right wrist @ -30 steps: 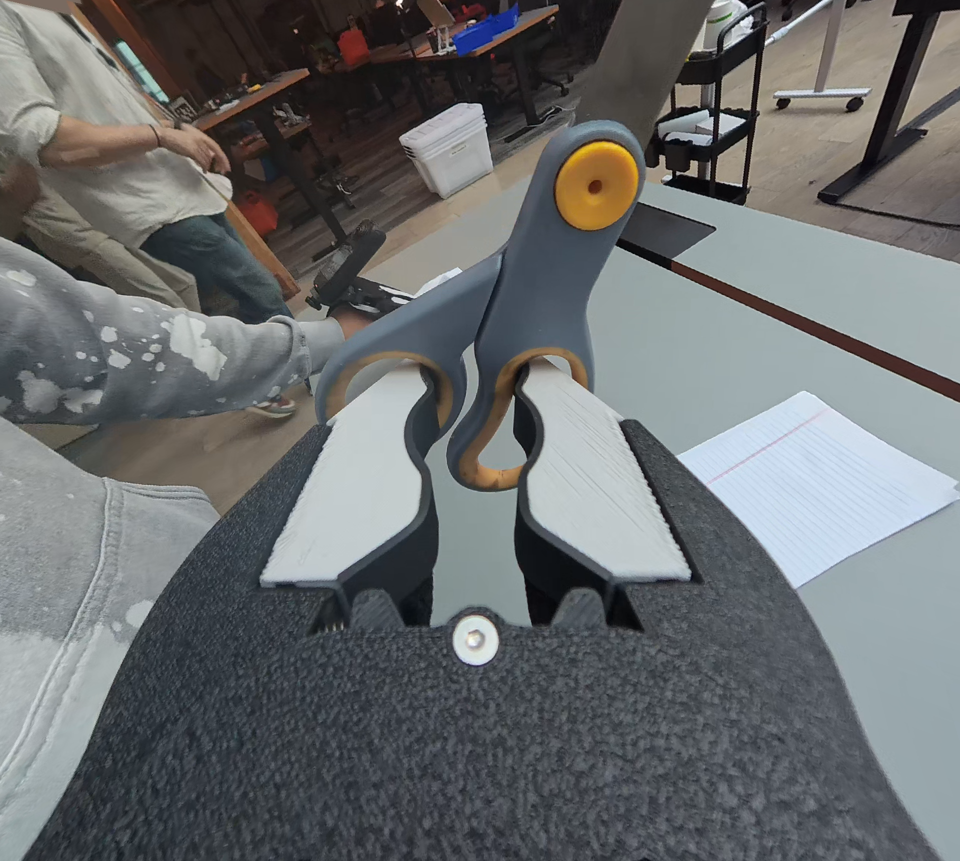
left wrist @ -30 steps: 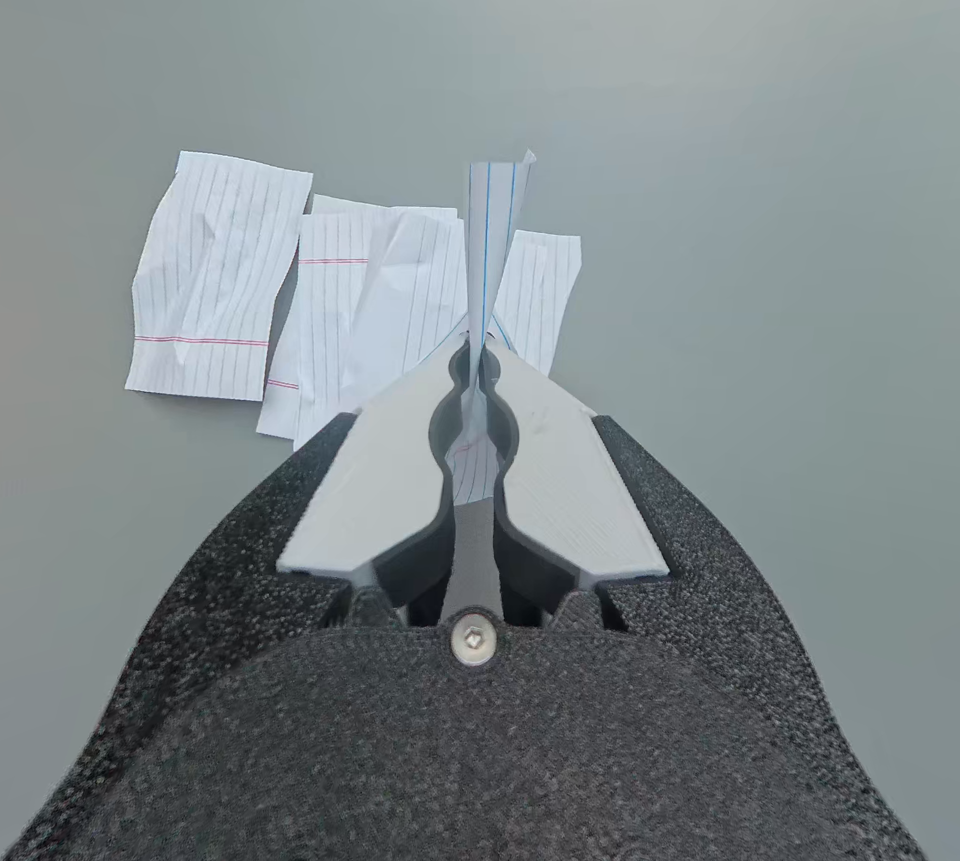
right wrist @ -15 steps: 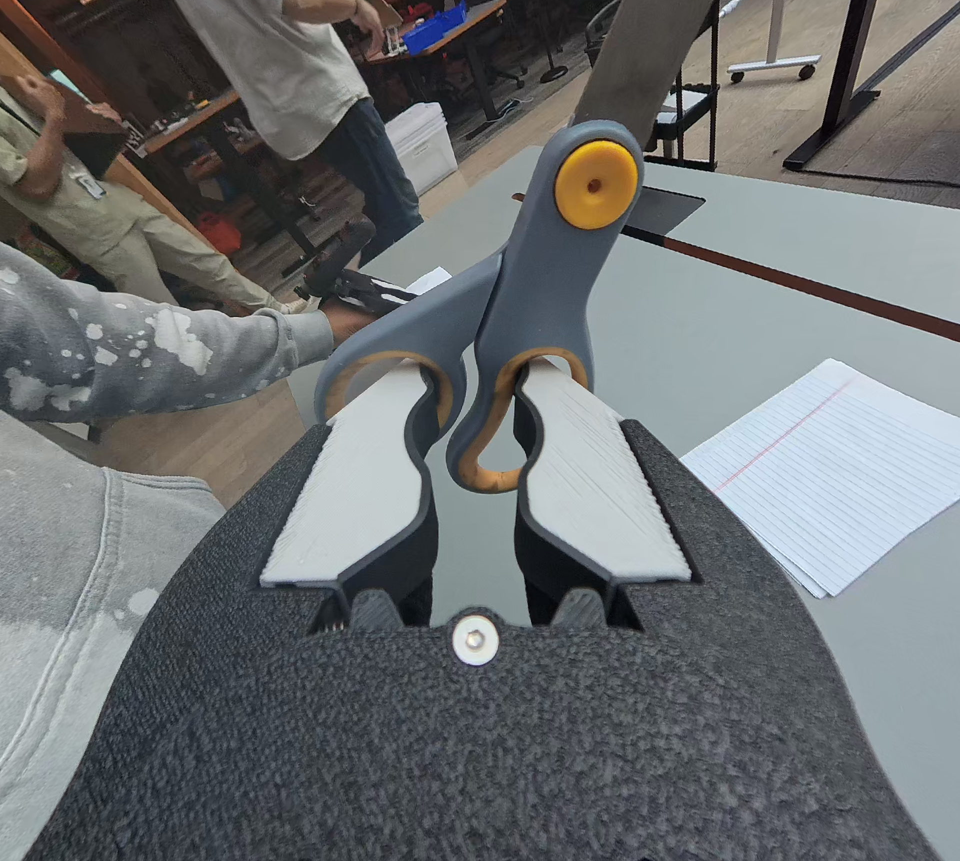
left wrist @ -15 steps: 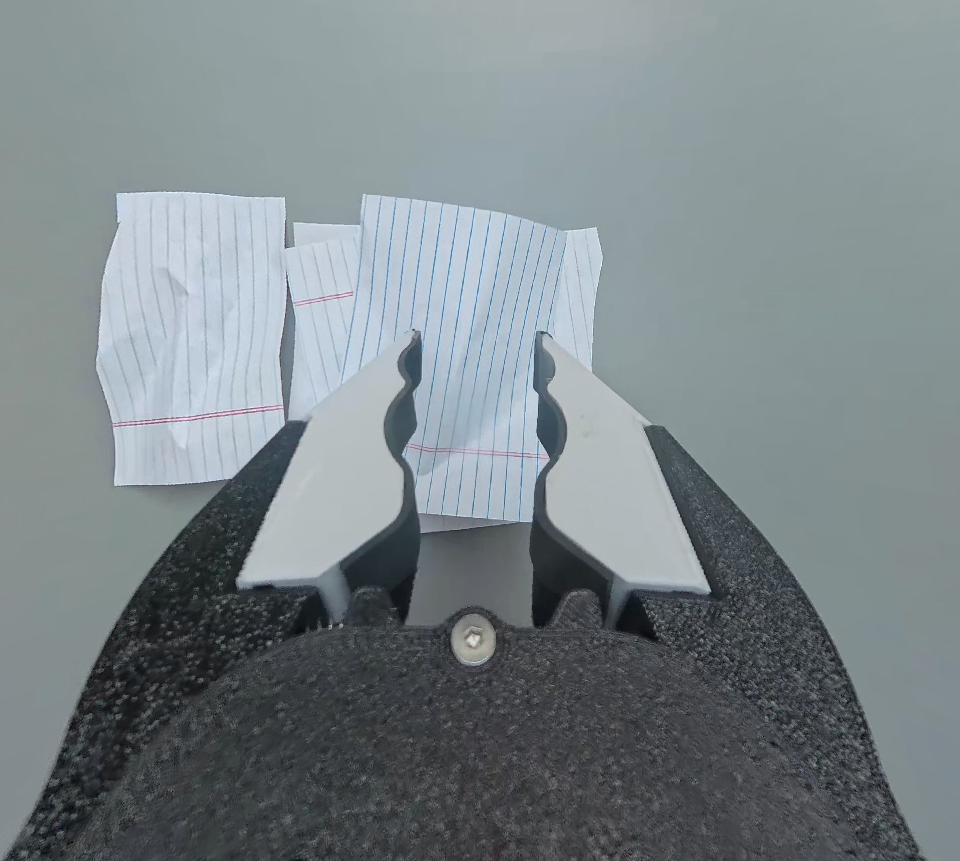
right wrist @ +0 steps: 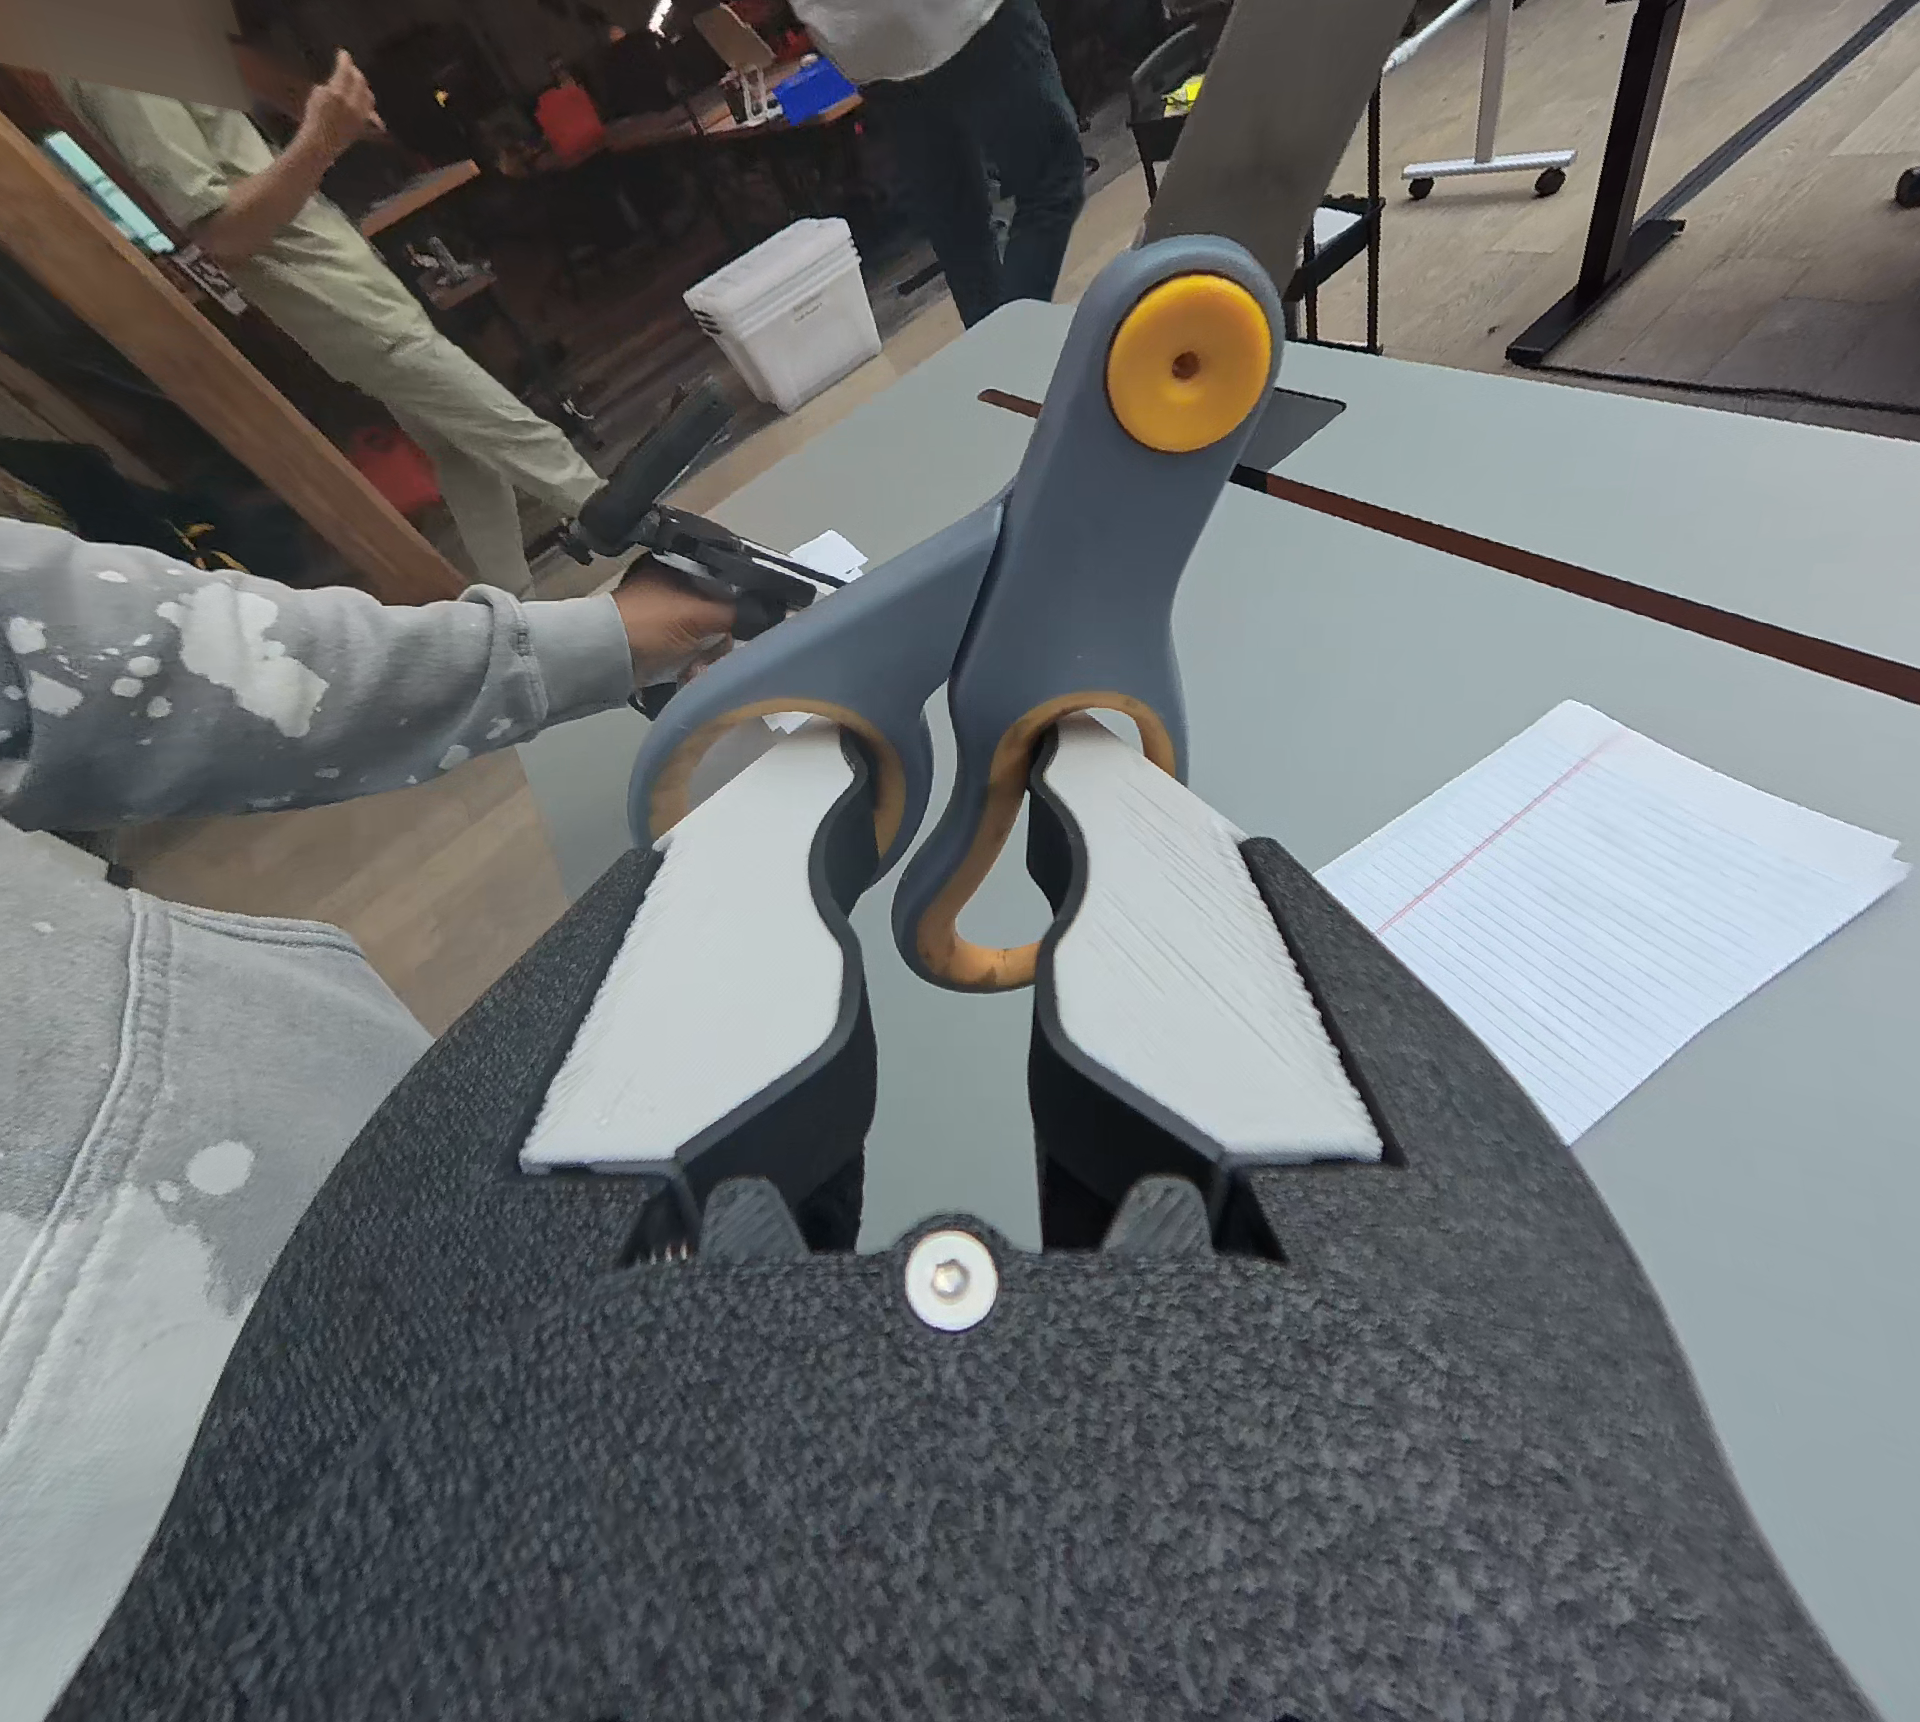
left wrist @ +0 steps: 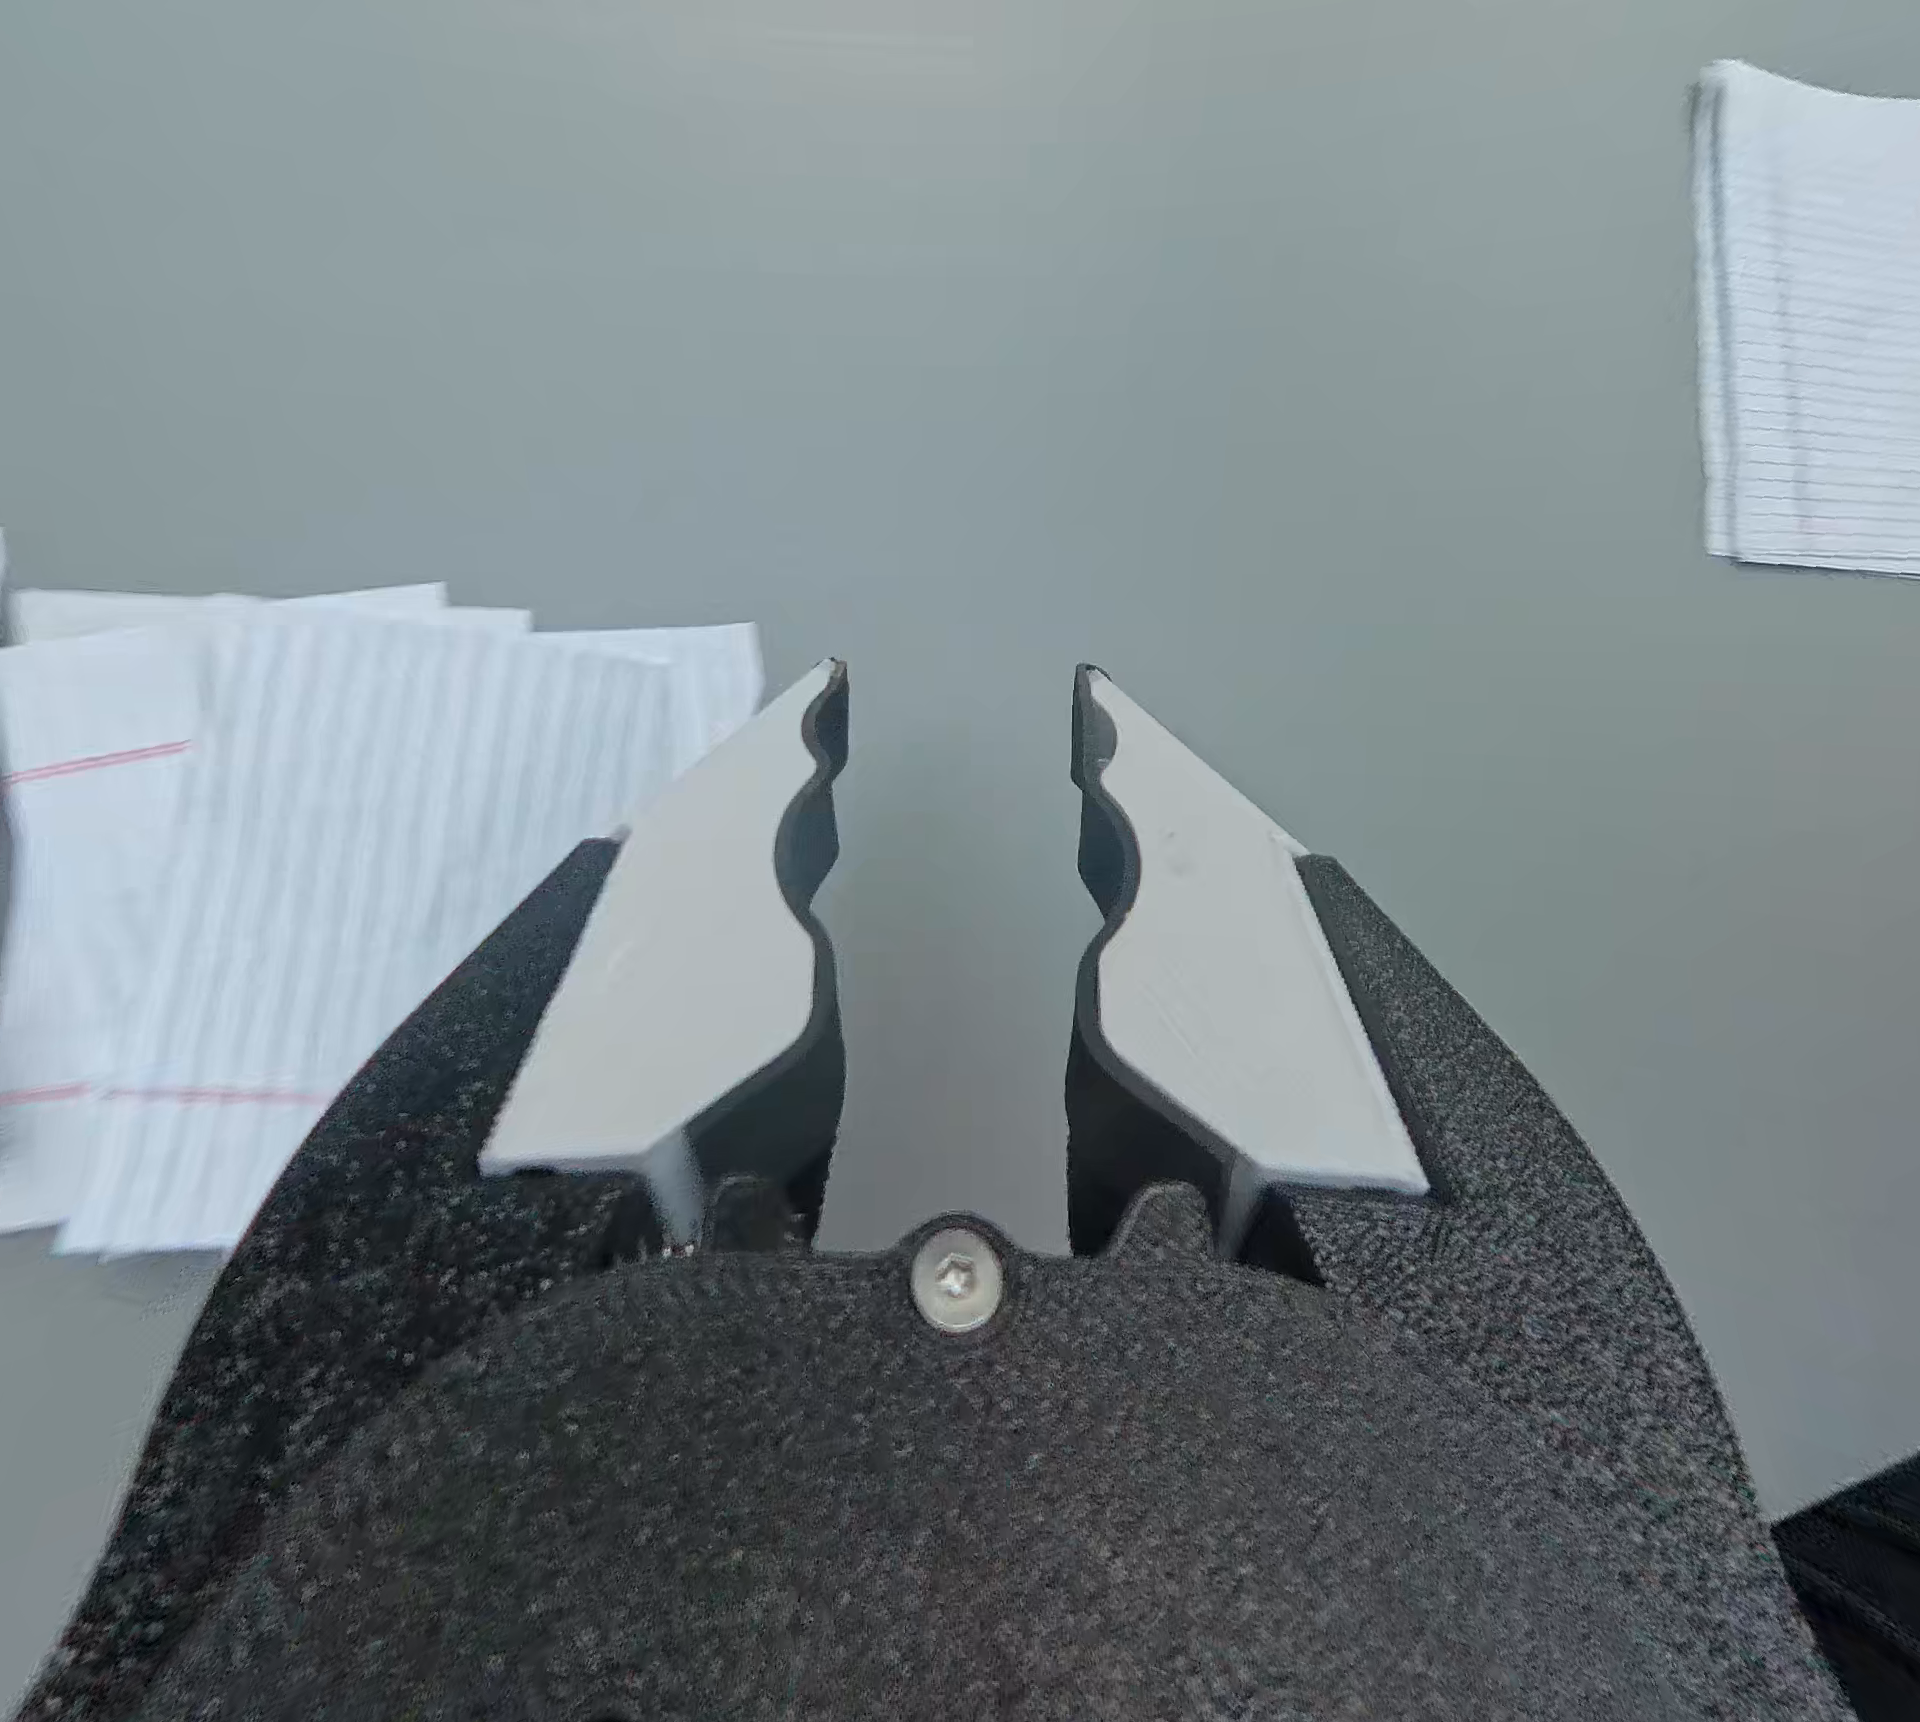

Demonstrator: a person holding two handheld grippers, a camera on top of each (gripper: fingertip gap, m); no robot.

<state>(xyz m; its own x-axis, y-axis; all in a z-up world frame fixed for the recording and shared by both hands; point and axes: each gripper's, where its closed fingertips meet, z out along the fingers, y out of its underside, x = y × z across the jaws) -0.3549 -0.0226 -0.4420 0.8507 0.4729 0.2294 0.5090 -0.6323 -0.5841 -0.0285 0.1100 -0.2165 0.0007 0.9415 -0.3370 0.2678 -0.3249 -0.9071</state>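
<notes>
Left gripper [left wrist: 961, 670]: I have its jaws spread wide with nothing between them. It hangs over bare grey table [left wrist: 935, 218].
Nearest to left gripper: a loose pile of small lined-paper pieces [left wrist: 343, 841], overlapping one another and lying flat just to the left of the left finger. I see no contact with them.
Right gripper [right wrist: 951, 732]: each finger is threaded through one handle loop of the scissors [right wrist: 1070, 581]. The jaws are drawn most of the way together, with the loops' inner sides between them.
Scissors: grey handles with orange lining and an orange pivot cap [right wrist: 1190, 363], carried pointing far and upward, above the table. The handles are together; I take the grey strip running up past the pivot for the blades.
Stack of lined sheets [right wrist: 1600, 903]: full-size, squared up, flat on the table to the right of the right gripper and apart from it. It sits at the far right in the left wrist view.
Paper count, as seen: several small pieces piled on the left, whole sheets stacked on the right.
Surroundings: my mottled grey sleeve [right wrist: 260, 685], a white bin [right wrist: 790, 311] and two people standing beyond the table.
</notes>
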